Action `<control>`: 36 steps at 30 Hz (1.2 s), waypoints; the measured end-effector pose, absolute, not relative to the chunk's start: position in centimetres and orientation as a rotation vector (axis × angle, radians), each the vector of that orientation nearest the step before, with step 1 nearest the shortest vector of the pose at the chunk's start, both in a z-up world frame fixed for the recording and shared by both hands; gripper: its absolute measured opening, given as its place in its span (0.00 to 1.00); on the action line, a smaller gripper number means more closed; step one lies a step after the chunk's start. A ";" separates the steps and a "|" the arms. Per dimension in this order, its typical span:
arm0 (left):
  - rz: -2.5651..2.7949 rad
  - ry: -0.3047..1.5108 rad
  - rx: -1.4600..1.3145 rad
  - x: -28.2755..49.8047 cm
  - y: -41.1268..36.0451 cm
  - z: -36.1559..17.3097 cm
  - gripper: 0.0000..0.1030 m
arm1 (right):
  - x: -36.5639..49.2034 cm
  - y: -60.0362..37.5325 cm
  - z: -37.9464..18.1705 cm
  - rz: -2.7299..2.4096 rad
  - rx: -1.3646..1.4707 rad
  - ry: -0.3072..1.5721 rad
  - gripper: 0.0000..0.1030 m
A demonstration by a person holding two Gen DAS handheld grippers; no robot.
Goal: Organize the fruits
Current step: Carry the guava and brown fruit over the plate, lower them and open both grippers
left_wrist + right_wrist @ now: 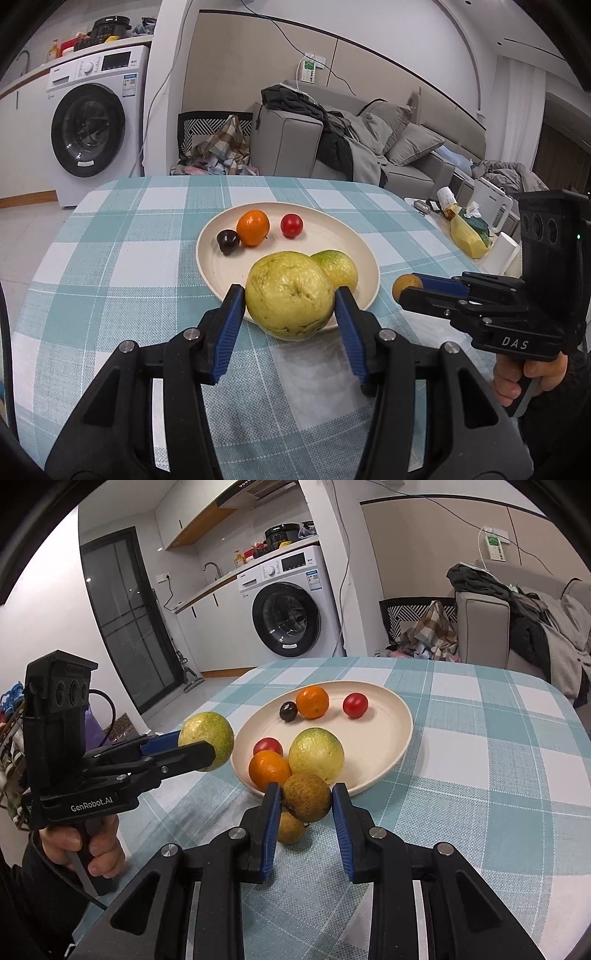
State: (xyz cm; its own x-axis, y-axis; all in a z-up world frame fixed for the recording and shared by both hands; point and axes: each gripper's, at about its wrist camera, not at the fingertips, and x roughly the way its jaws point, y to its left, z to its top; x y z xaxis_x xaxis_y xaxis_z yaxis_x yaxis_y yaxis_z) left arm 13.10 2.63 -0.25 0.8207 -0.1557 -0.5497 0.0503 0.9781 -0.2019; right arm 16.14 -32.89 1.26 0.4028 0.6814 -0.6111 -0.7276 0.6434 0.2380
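Observation:
My left gripper (290, 295) is shut on a big yellow-green fruit (288, 310), held over the near rim of the cream plate (221, 273). On the plate lie an orange (253, 228), a red tomato (291, 225), a dark plum (228, 241) and a second yellow-green fruit (340, 267). My right gripper (306, 792) is shut on a small brown fruit (306, 801) at the plate's near edge (391, 746). Just below it shows another brown fruit (290, 829); I cannot tell whether it hangs or lies on the cloth. A second orange (269, 770) and tomato (268, 746) sit near it.
The round table has a teal checked cloth (122, 258). Beyond its right edge stands a side table with a yellow bag (467, 236) and a white kettle (493, 206). A washing machine (291, 605) and a grey sofa (406, 147) lie farther off. A hand (85, 845) grips the left tool.

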 end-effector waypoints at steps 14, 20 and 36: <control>-0.063 0.592 -0.161 15.1 3.1 -0.4 0.46 | 17.6 -33.3 1.5 0.826 -0.024 0.714 0.28; -0.049 0.592 -0.159 16.2 3.3 -0.8 0.46 | 18.2 -33.1 1.7 0.782 -0.024 0.697 0.28; -0.009 0.596 -0.142 18.2 4.2 -1.5 0.46 | 20.1 -32.1 1.2 0.742 -0.021 0.716 0.28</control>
State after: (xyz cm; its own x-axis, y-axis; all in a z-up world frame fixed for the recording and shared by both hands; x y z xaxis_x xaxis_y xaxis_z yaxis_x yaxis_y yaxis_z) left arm 18.24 4.17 -1.53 0.8279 -0.0496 -0.5586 -0.0324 0.9902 -0.1360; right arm 20.07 -32.14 1.16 0.5142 0.6102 -0.6027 -0.6241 0.7482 0.2252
